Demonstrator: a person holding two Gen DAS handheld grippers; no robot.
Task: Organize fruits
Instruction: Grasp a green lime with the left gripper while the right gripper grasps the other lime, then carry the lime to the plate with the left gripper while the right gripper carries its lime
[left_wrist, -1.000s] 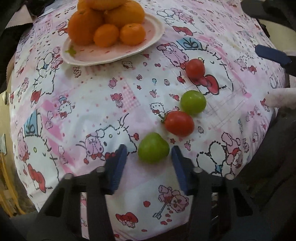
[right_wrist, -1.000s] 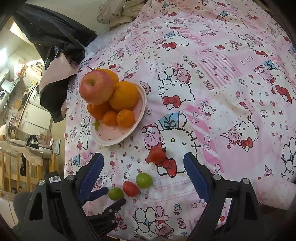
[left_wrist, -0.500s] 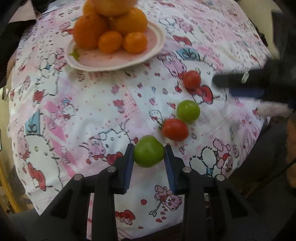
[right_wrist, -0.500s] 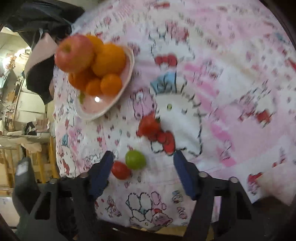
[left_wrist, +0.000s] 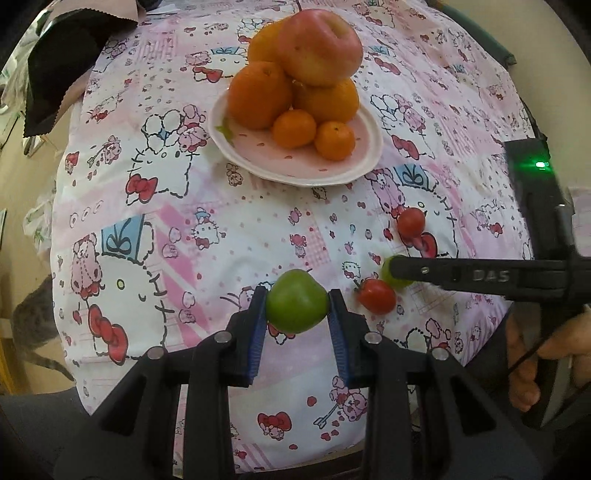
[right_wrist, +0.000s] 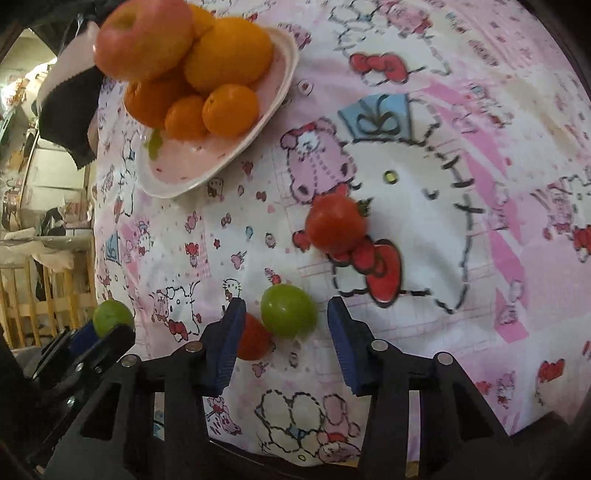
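My left gripper (left_wrist: 297, 314) is shut on a green tomato (left_wrist: 296, 305) and holds it above the cloth; it also shows in the right wrist view (right_wrist: 112, 318). My right gripper (right_wrist: 286, 325) is open, its jaws on either side of a second green tomato (right_wrist: 288, 310). A red tomato (right_wrist: 253, 336) lies against that one, partly behind the left finger. Another red tomato (right_wrist: 335, 225) lies farther out. A pink plate (left_wrist: 266, 157) holds several oranges (left_wrist: 258, 94) with an apple (left_wrist: 319, 46) on top.
The Hello Kitty cloth (left_wrist: 166, 229) covers a rounded table that drops off at the near edge. A black cloth (left_wrist: 55, 55) lies at the far left. A wooden rail (right_wrist: 48, 295) stands left of the table.
My left gripper has closed on the green tomato and lifted it. My right gripper has come down to the second green tomato, its jaws narrower than before.
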